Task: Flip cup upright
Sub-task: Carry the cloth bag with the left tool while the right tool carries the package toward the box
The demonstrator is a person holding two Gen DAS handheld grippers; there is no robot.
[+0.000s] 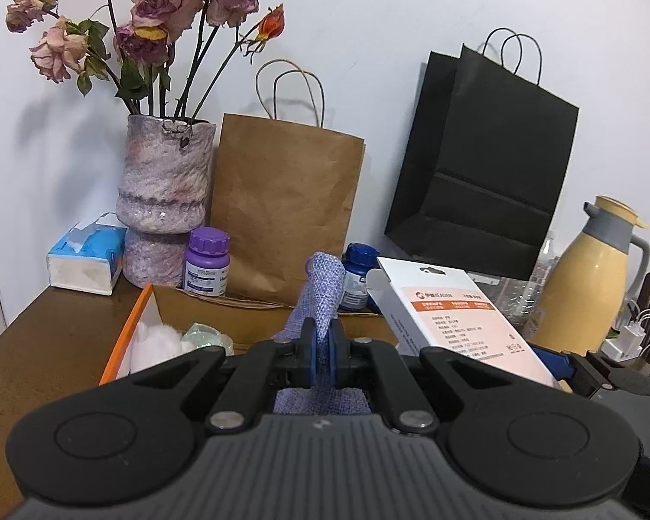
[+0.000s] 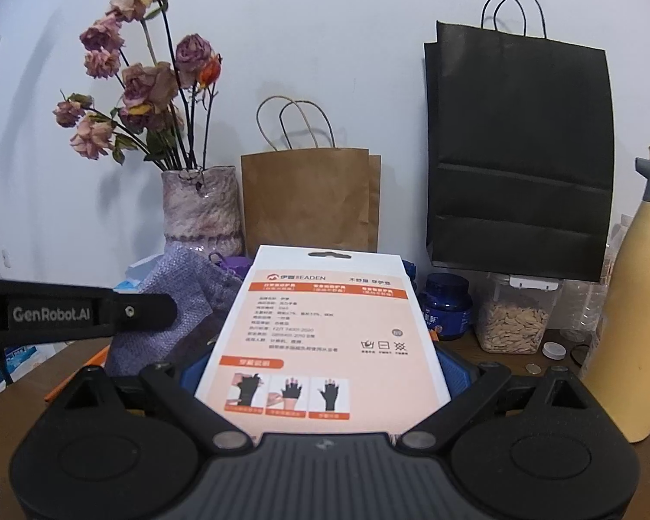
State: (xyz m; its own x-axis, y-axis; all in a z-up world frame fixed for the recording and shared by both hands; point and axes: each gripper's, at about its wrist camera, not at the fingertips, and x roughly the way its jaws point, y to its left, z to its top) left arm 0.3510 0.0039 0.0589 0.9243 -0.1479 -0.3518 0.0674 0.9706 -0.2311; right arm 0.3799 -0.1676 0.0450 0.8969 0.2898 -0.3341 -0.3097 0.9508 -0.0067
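Item: left gripper (image 1: 321,349), fingers clamping the purple cloth (image 1: 320,290), lifting it clear. Item: right gripper (image 2: 320,372), fingers gripping the glove box (image 2: 325,329) by its sides. Cup: you are not showing it in either view

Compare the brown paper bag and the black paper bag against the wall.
The brown paper bag is smaller and kraft-coloured; the black paper bag is clearly taller and wider. The brown one stands on the table beside the vase; the black one sits higher, its base above a clear container of seeds. Both are upright with twin loop handles.
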